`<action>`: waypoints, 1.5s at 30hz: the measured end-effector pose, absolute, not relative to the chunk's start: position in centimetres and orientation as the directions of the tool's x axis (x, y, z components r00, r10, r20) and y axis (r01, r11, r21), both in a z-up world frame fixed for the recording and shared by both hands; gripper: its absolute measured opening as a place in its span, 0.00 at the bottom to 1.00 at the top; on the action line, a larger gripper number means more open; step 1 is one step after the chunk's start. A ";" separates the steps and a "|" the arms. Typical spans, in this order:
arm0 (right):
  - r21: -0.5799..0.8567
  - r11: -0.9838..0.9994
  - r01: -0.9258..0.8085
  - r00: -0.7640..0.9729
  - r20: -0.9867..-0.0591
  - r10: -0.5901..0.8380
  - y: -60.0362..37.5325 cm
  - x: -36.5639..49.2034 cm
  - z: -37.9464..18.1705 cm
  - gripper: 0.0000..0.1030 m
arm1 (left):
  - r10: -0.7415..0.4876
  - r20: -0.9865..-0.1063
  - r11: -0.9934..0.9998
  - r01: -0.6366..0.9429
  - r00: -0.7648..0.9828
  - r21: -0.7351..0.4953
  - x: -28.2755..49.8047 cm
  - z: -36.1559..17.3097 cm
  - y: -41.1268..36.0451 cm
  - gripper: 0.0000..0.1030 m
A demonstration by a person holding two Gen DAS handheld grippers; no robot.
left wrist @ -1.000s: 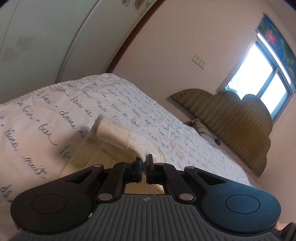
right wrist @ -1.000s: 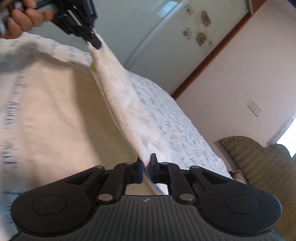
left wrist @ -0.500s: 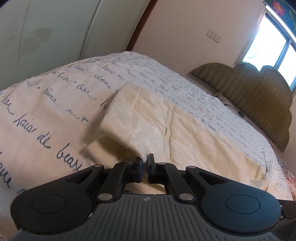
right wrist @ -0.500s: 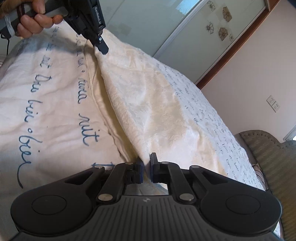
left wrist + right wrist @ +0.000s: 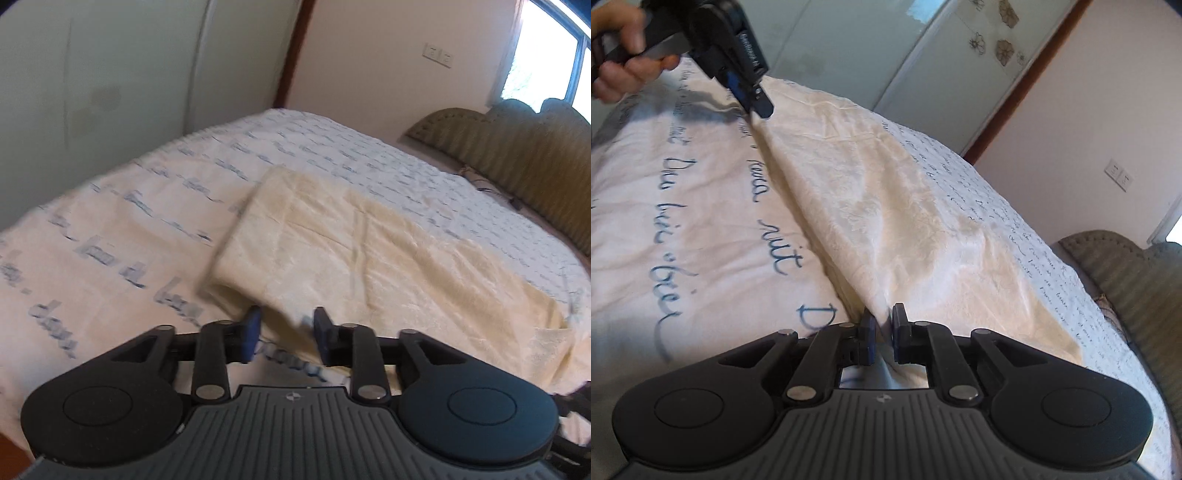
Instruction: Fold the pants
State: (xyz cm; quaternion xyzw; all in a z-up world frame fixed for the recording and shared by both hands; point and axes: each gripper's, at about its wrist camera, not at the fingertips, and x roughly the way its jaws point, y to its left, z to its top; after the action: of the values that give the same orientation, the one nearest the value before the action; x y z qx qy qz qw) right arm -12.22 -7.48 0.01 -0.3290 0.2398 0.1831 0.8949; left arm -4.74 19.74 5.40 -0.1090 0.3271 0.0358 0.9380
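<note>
Left wrist view shows the left gripper (image 5: 285,334) with its jaws opening, a clear gap between them and the corner of the cream pants (image 5: 354,251) lying loose just ahead of the tips, no pad pressing on it. From the right wrist view, the right gripper (image 5: 882,332) has its jaws nearly closed on the cloth, pinching the near edge of the pants where the fabric rises into a ridge between the pads. The same view shows the left gripper up at the far corner, held in a hand (image 5: 618,70), its tip right at the cloth. The pants lie folded over on the bed (image 5: 110,236), on a cover with blue handwriting, the upper layer resting on the lower one and reaching toward the padded headboard (image 5: 517,155). To my eye the fold has just been laid and the release is under way; it would go best if the right side let go low and gently, so the top layer settles square on the edges beneath without dragging, then both tools drew back clear of the cloth
</note>
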 end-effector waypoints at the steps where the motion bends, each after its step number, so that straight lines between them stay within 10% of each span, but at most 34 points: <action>1: -0.476 0.723 -0.500 0.808 -0.557 0.192 -8.0 -12.7 0.7 0.10 | 0.029 -0.614 0.976 -0.154 0.789 -0.152 -5.1 5.8 19.7 0.42; 6: -0.252 0.874 -0.415 0.834 -0.491 0.254 -13.3 -12.4 3.9 0.11 | 0.096 -0.551 0.988 -0.148 0.829 -0.052 -5.3 8.2 17.3 0.42; 18: -0.041 0.983 -0.178 0.827 -0.547 0.127 -19.6 -11.8 2.9 0.11 | -0.524 -0.496 0.822 0.564 0.692 -0.081 -2.9 7.0 -2.0 0.59; 26: 0.131 0.967 0.220 0.841 -0.527 -0.121 -29.5 -13.7 3.0 0.11 | -0.641 -0.531 0.582 0.802 0.555 0.136 -5.5 3.2 -10.6 0.59; 30: 0.144 0.952 0.271 0.812 -0.565 -0.146 -30.6 -13.5 1.5 0.11 | -0.625 -0.577 0.549 0.821 0.526 0.153 -4.5 1.7 -13.0 0.39; 37: 0.150 0.948 0.280 0.800 -0.583 -0.144 -30.9 -13.8 0.7 0.11 | -0.584 -0.562 0.563 0.791 0.586 0.239 -2.9 0.4 -15.0 0.38; 40: 0.142 0.949 0.281 0.802 -0.577 -0.152 -30.7 -13.5 1.3 0.12 | -0.581 -0.582 0.558 0.799 0.569 0.224 -2.8 0.1 -15.4 0.06; 45: 0.133 0.961 0.244 0.841 -0.522 -0.142 -29.9 -11.5 3.7 0.12 | -0.609 -0.555 0.545 0.807 0.567 0.226 -3.7 0.5 -15.0 0.01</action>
State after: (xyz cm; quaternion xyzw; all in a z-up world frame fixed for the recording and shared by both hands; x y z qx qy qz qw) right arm -11.53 -29.85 3.71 0.0973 0.2633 -0.1010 0.9545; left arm -3.69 -15.03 0.46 0.2349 0.2107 -0.4151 0.8533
